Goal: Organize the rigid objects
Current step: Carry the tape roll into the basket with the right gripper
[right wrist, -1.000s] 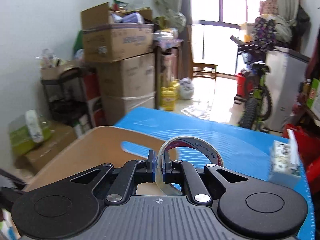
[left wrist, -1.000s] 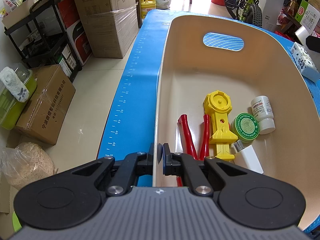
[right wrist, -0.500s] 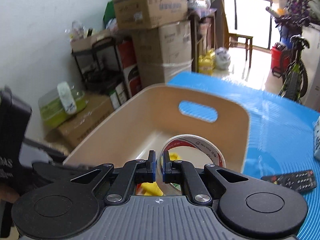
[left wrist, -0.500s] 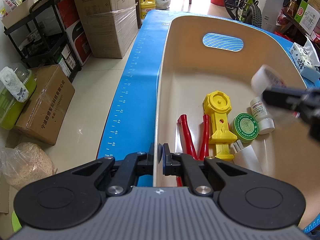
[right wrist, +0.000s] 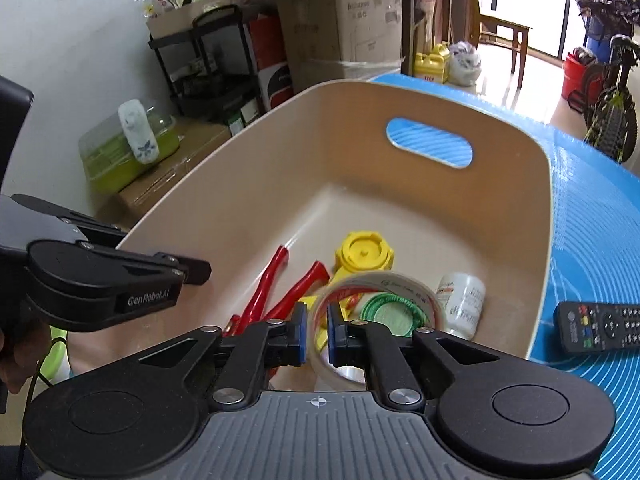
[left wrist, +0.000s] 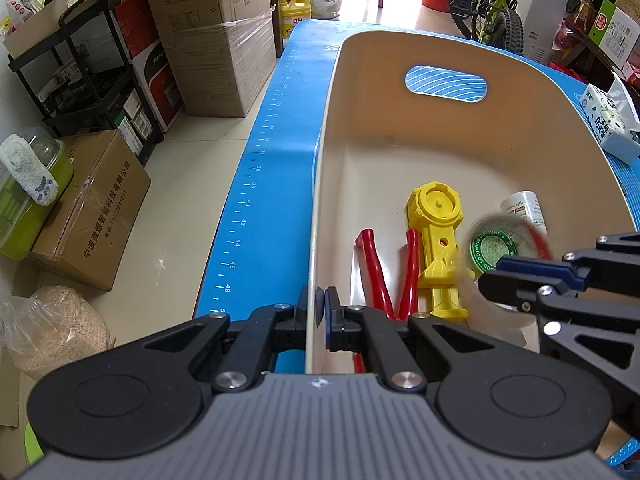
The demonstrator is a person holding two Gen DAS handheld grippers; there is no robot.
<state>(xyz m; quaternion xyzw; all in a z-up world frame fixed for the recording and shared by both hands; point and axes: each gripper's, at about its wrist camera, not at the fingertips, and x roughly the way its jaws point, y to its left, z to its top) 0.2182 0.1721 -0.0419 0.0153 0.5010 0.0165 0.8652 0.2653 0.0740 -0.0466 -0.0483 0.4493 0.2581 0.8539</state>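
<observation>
A beige bin (left wrist: 440,52) (right wrist: 520,240) stands on the blue mat. Inside lie red-handled pliers (left wrist: 372,268) (right wrist: 268,280), a yellow plastic tool (left wrist: 438,216) (right wrist: 364,254), a green tin (left wrist: 490,250) (right wrist: 390,314) and a white bottle (left wrist: 524,208) (right wrist: 462,300). My left gripper (left wrist: 321,312) is shut on the bin's near-left wall. My right gripper (right wrist: 317,334) is shut on a clear tape roll (right wrist: 380,284), held low inside the bin over the green tin. In the left wrist view the tape roll (left wrist: 532,236) is blurred.
A black remote (right wrist: 600,326) lies on the blue mat (right wrist: 600,220) right of the bin. A tissue pack (left wrist: 608,120) sits at the mat's far right. Cardboard boxes (left wrist: 224,40), a black shelf and a bicycle (left wrist: 492,8) stand on the floor beyond.
My right gripper has carried the tape roll over the bin's right rim and down inside, above the green tin. The left gripper has stayed on the bin wall.
</observation>
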